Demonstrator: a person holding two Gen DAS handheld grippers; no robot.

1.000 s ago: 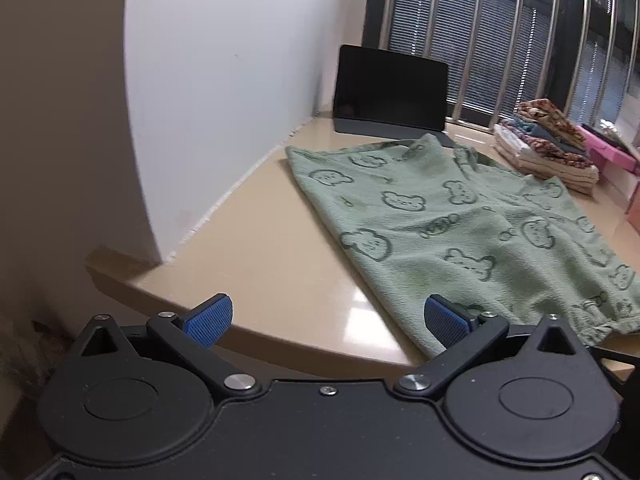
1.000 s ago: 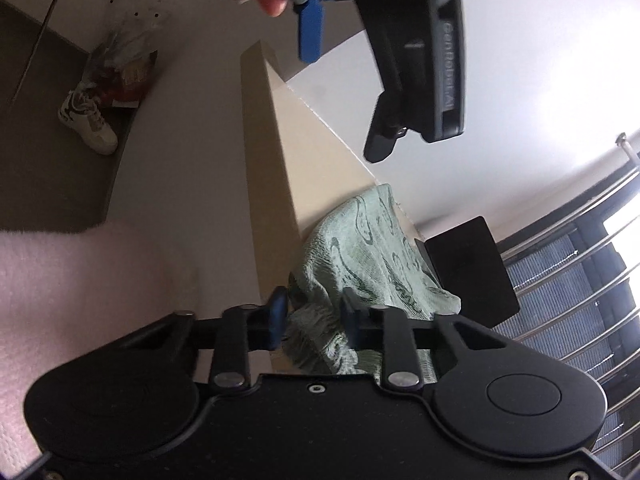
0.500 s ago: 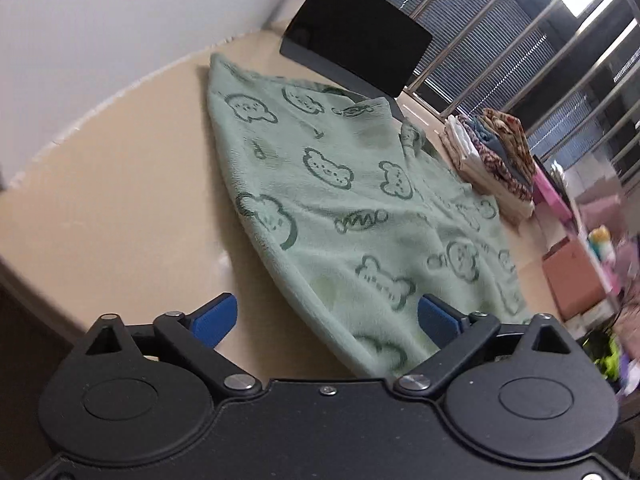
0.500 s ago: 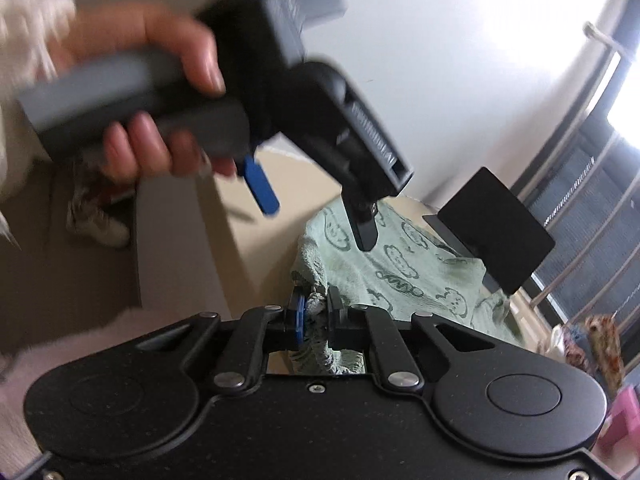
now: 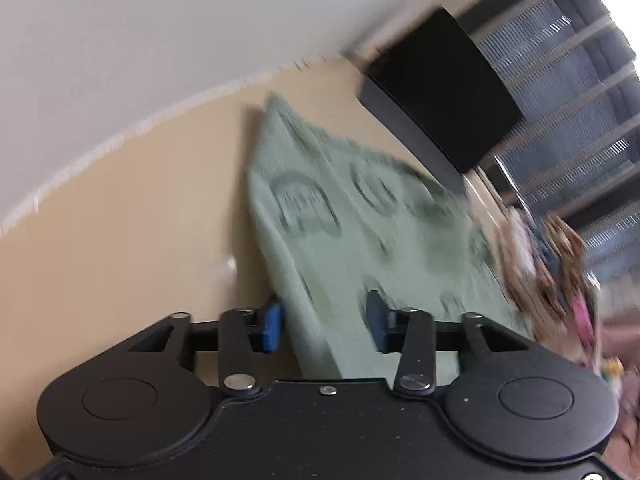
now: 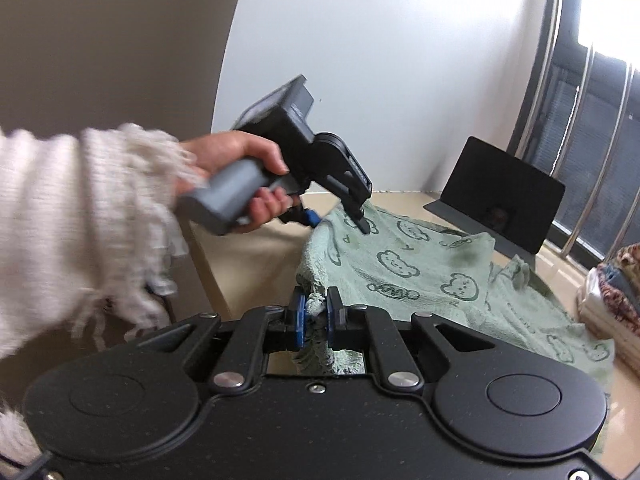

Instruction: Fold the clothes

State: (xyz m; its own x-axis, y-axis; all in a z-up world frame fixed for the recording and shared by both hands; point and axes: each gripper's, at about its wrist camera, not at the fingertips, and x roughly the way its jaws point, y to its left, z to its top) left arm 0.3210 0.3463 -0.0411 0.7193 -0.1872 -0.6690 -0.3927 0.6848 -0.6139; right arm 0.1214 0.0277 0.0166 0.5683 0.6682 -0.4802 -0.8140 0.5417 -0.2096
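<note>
A green cloth with a bear print (image 6: 420, 264) lies spread on the beige table (image 6: 252, 252). My right gripper (image 6: 315, 314) is shut on a bunched near corner of the cloth and holds it raised. My left gripper (image 5: 322, 326) is open, its blue fingers straddling the left edge of the cloth (image 5: 340, 232). In the right wrist view the left gripper (image 6: 340, 222) reaches down onto the cloth's far left corner, held by a hand in a white fuzzy sleeve. The left wrist view is blurred.
A black tablet (image 6: 500, 200) stands propped at the back of the table near the window bars. A stack of folded clothes (image 6: 616, 292) sits at the right. The white wall (image 5: 160, 40) runs along the table's left side.
My left gripper has moved forward over the cloth's left edge and its fingers have narrowed. My right gripper has stayed shut on the corner and has swung to face the table.
</note>
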